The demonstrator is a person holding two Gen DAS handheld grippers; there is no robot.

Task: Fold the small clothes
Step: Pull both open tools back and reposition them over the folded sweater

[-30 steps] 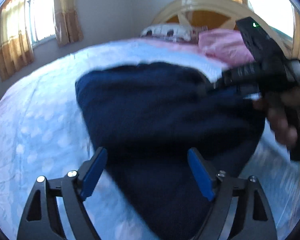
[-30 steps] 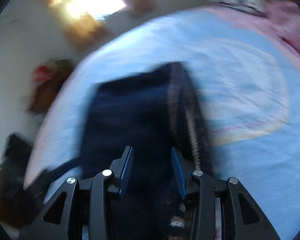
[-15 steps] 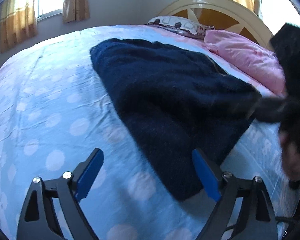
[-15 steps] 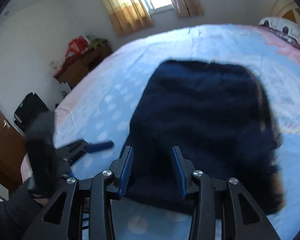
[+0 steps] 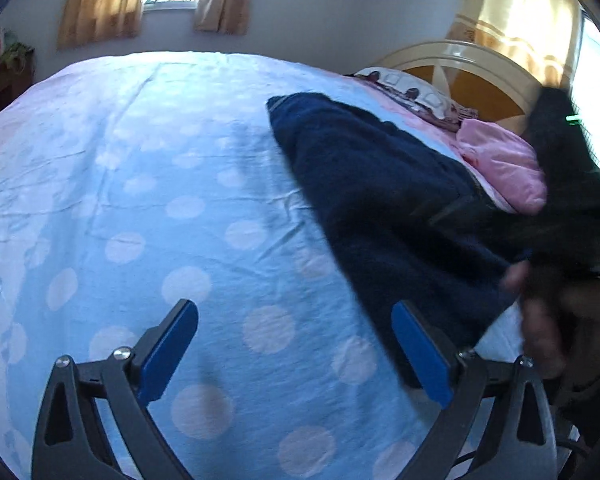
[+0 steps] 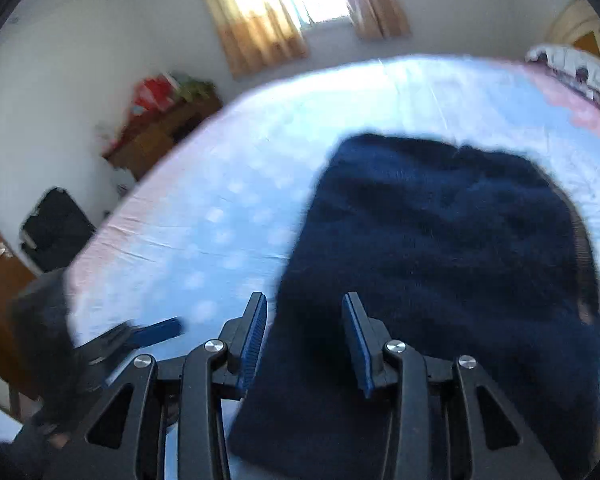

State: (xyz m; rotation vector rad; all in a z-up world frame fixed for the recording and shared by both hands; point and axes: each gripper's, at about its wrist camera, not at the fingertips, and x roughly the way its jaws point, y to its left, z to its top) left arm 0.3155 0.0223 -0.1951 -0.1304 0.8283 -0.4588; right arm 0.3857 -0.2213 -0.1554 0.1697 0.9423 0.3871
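The navy garment (image 6: 440, 264) lies flat on the bed (image 5: 180, 208), filling the right wrist view's lower right; the right gripper (image 6: 304, 340), half-parted and empty, hangs over its near edge; the left gripper (image 5: 296, 344), jaws opening on nothing, sits left of it.

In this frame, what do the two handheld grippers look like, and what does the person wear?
Both the left gripper and right gripper have black triangulated linkage arms with silver screws and flat blue pads. The right pads look ribbed. In the left wrist view, the right unit's black body shows a small green light. Clothing cannot be made out.
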